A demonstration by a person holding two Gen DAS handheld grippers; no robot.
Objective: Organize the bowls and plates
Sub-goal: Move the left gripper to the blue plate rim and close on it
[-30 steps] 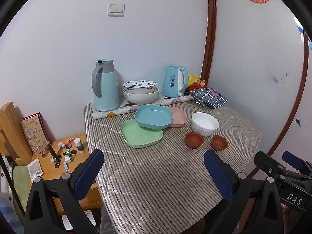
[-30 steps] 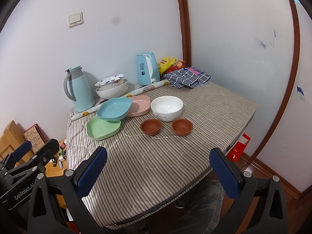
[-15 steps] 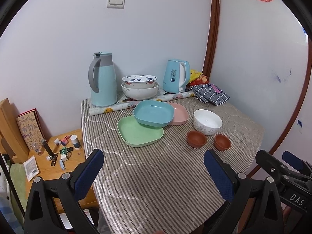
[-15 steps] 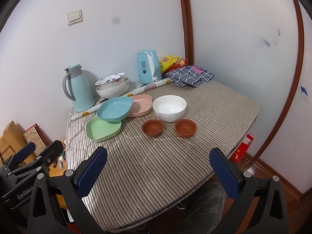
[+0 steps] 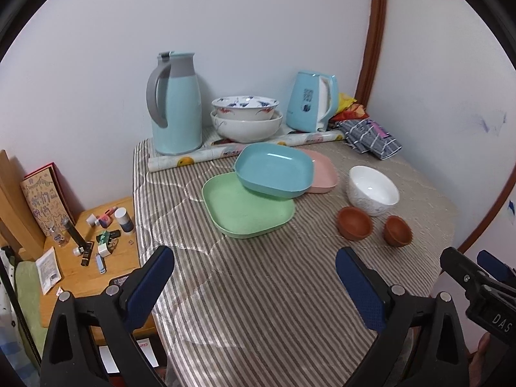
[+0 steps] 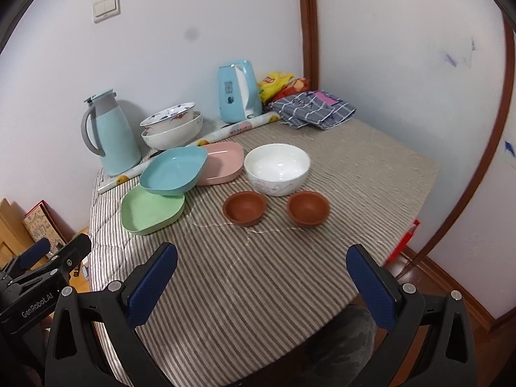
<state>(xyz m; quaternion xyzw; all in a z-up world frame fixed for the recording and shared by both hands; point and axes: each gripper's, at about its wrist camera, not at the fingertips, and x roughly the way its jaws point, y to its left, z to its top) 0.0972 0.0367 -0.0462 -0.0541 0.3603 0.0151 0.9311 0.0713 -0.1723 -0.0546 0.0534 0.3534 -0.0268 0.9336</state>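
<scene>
Left tool [image 5: 254, 274]: spread wide, nothing between its blue pads, hovering over the near left part of the counter [image 5: 290, 306]. Right tool [image 6: 261, 274]: likewise spread and empty, over the near edge of the counter.

Striped cloth covers the counter. Mid-counter, three square plates overlap: green plate [image 5: 246, 211] nearest and flat on the cloth; blue plate [image 5: 274, 171] tilted, resting on the green plate's far edge and on the pink plate [image 5: 324, 174], which lies to its right. White bowl [image 5: 372, 190] stands just right of the pink plate, apart from it. Two small brown bowls sit near of the white bowl: left brown bowl [image 5: 354, 223] and right brown bowl [image 5: 397, 230], side by side, not touching.

Far side, against the wall: light-blue thermos jug [image 5: 175, 103] at left, two large stacked bowls [image 5: 246, 121] beside it, the upper one patterned, then a light-blue electric kettle [image 5: 311, 101]. A rolled sheet [image 5: 225, 153] lies along in front of them. Folded checked cloth [image 5: 369, 138] at far right corner, snack bags [image 5: 348, 108] behind it.

Left of the counter, a low wooden side table [image 5: 96, 277] with small bottles and clutter.
</scene>
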